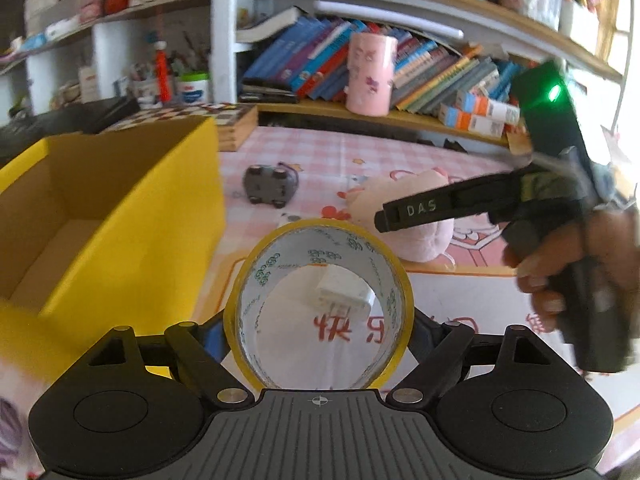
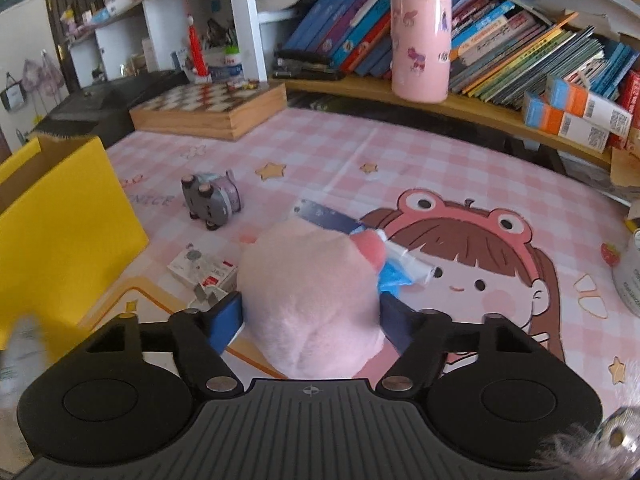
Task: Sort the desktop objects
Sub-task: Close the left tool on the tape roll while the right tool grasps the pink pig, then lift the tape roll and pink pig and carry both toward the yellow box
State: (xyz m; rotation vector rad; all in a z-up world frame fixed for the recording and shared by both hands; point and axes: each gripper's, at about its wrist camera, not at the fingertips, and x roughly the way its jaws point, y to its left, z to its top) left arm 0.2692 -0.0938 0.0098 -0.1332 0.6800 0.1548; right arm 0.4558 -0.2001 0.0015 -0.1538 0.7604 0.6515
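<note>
My left gripper (image 1: 318, 320) is shut on a roll of clear tape with a yellow rim (image 1: 318, 308), held above the desk beside the open yellow box (image 1: 132, 216). My right gripper (image 2: 312, 320) is shut on a pink plush toy (image 2: 308, 300); in the left wrist view the right gripper (image 1: 384, 220) sits over the plush (image 1: 404, 216). A white charger plug (image 1: 344, 294) shows through the tape's hole; it also lies in the right wrist view (image 2: 204, 270). A small grey toy car (image 2: 210, 200) lies overturned on the mat.
The desk has a pink checkered mat (image 2: 360, 148). A chessboard box (image 2: 208, 108) stands at the back left, a pink cup (image 2: 420, 46) and books (image 2: 520, 56) on the shelf behind. A blue ruler-like strip (image 2: 324, 216) lies behind the plush.
</note>
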